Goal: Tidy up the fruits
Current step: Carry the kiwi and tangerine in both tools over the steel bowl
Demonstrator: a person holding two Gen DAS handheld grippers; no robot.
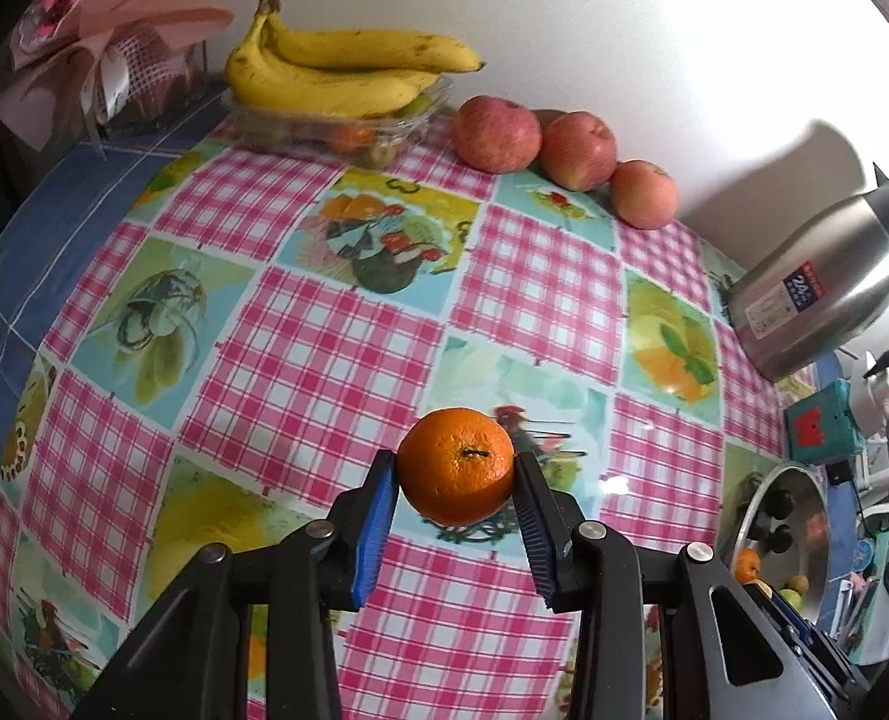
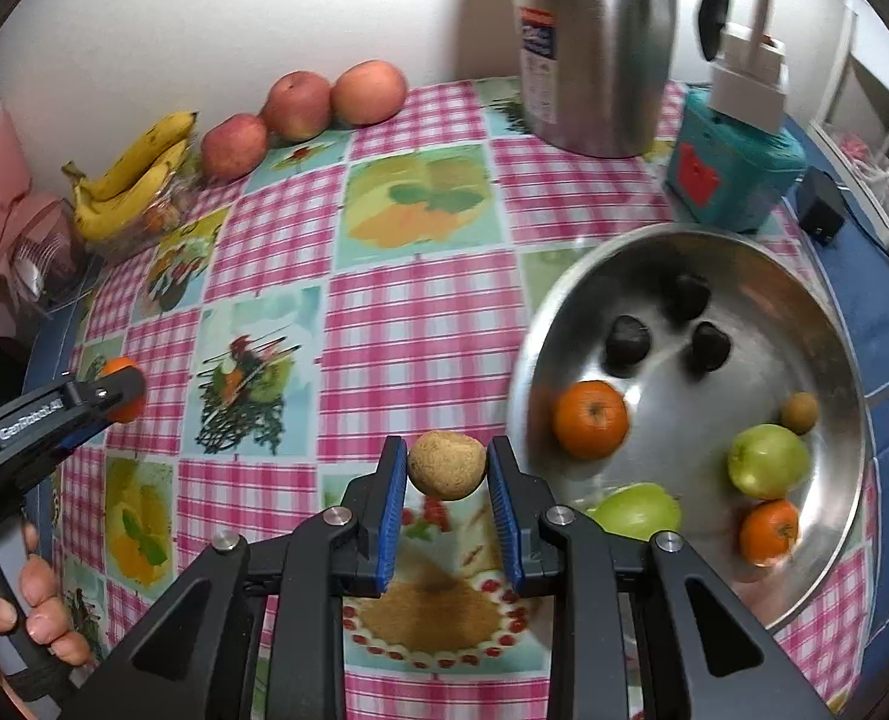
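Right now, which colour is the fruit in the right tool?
Brownish tan fruit, best in the right wrist view.

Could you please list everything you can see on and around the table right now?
Bananas: one bunch, yellow, on a clear tray at the table's back by the wall.
Apples: three, red, in a row along the wall.
Kettle: one, steel, back of table.
Bowl: one, steel, holding two oranges, two green fruits, one small brown fruit, three dark ones.
Box: one, teal, beside the kettle.
Tablecloth: one, pink check with fruit pictures.
Orange: one, held in the left gripper.
Brown fruit: one, held in the right gripper.
Hand: one, on the left gripper's handle.
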